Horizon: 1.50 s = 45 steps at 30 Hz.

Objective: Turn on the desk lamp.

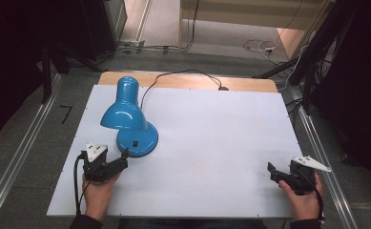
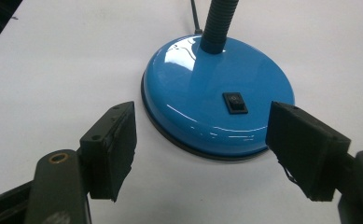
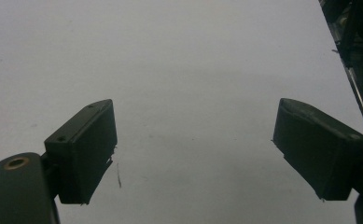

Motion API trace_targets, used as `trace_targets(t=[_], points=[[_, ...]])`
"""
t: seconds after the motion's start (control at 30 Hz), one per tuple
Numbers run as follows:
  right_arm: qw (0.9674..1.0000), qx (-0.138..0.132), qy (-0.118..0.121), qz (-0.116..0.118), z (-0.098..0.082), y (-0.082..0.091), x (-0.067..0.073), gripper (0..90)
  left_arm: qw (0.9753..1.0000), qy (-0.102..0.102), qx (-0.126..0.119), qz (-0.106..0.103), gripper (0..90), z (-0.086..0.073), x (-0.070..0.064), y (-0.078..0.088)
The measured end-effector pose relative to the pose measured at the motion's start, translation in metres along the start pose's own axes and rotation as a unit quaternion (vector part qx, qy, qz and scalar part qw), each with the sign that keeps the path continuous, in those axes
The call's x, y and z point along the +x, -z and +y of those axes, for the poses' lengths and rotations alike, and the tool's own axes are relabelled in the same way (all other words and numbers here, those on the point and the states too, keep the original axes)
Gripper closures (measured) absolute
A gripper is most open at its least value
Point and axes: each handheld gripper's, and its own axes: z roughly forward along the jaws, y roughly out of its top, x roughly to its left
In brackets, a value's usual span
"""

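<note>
A blue desk lamp (image 1: 128, 121) stands on the white table (image 1: 211, 143), toward its left side, its round base (image 2: 216, 100) bearing a small black rocker switch (image 2: 235, 102) (set on the near part of the dome). The left gripper (image 1: 124, 156) sits just near of that base, jaws spread wide and holding nothing. The right gripper (image 1: 271, 170) rests well apart at the table's near right, jaws likewise apart over bare tabletop.

Dim room, evenly lit white table (image 1: 211, 143); glare streaks the lamp base (image 2: 207, 93); slightly soft focus throughout.
</note>
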Motion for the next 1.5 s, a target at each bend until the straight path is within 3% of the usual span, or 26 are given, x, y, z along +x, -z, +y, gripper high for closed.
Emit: trace_targets(t=[0.5, 1.5], points=[[1.0, 0.0, 0.001, 0.0, 0.0, 0.0, 0.0, 11.9, 0.9999, -0.006, 0.002, -0.01, 25.6, 0.002, -0.011, -0.007], [1.0, -0.005, 0.002, -0.001, 0.0, 0.0, 0.0, 11.9, 0.9999, -0.006, -0.005, -0.008, 29.3, 0.006, -0.015, -0.015]])
